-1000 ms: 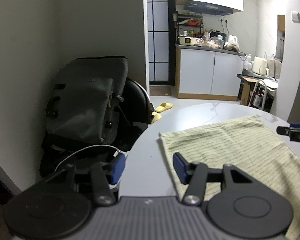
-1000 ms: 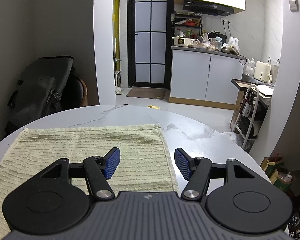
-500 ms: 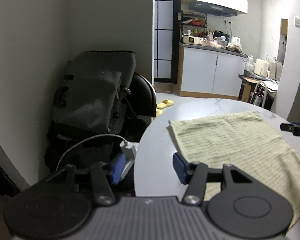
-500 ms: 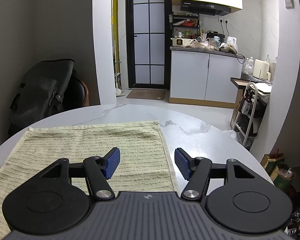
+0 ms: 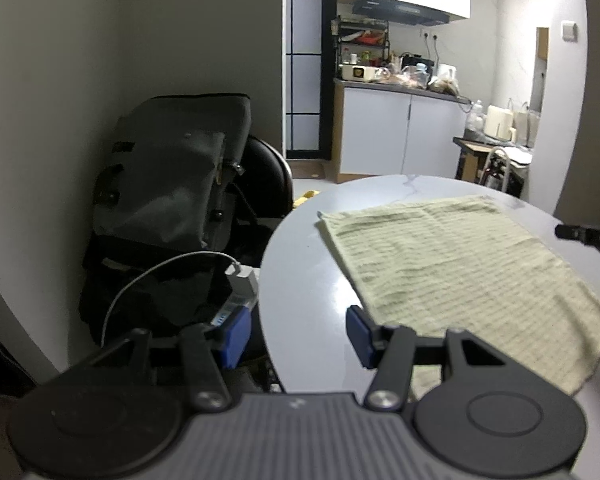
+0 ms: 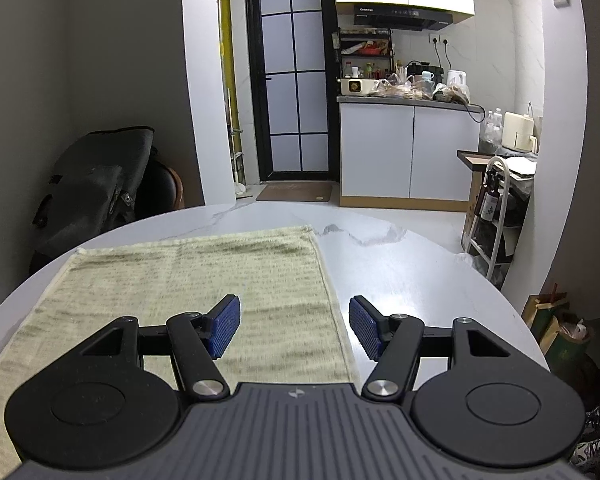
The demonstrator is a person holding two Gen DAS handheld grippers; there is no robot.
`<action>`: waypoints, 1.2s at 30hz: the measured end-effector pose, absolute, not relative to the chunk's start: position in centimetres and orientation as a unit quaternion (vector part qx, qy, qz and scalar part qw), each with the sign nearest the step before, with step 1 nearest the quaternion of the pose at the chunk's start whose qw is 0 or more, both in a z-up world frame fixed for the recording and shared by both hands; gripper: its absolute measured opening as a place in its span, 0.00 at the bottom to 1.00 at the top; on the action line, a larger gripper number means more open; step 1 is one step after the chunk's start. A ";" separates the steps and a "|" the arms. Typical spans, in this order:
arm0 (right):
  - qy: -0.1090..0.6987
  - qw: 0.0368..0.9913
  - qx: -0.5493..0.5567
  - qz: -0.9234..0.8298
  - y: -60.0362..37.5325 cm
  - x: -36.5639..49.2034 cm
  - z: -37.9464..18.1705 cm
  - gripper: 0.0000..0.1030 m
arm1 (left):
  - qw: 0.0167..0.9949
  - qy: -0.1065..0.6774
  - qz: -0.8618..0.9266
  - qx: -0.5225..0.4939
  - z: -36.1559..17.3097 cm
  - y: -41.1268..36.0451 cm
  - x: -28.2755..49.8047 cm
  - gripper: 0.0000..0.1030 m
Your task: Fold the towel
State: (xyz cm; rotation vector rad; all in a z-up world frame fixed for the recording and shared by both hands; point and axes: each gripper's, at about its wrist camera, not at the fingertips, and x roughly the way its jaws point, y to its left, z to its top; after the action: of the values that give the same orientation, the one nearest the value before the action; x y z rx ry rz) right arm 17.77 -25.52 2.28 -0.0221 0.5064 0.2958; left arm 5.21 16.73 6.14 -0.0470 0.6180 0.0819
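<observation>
Pale-green ribbed towel (image 6: pixel 188 292) lies flat on the round marble table (image 6: pixel 400 272). Left gripper (image 5: pixel 296 334) at its 9 o'clock edge, right gripper (image 6: pixel 294 326) at 3 o'clock; both spread, empty, probably lining up corner grabs.

Towel (image 6: pixel 188 280) flat on table (image 6: pixel 400 280); backpack (image 5: pixel 168 184) on chair (image 5: pixel 268 176) left of it.

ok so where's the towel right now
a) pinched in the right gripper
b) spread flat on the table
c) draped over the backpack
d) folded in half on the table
b: the towel lies spread in a single flat layer on the table, and both the right gripper and the left gripper are open with nothing between their jaws.
</observation>
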 end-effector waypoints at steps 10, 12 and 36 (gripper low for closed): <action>0.223 0.959 -0.035 0.170 -27.0 11.9 3.4 0.63 | 0.953 0.299 0.003 -0.048 5.2 16.5 3.1 0.55; 0.227 0.958 -0.041 0.171 -27.4 11.0 3.3 0.63 | 0.952 0.301 -0.001 -0.049 5.0 16.4 2.8 0.55; 0.279 0.941 -0.048 0.183 -31.3 8.5 3.0 0.63 | 0.952 0.294 -0.053 -0.065 5.4 12.8 0.1 0.55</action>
State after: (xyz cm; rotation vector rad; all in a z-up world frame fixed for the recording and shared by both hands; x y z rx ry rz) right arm 8.51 -31.33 2.96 -0.0970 0.5698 0.3726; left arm 0.06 12.78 5.36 -0.1317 0.5970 -0.1082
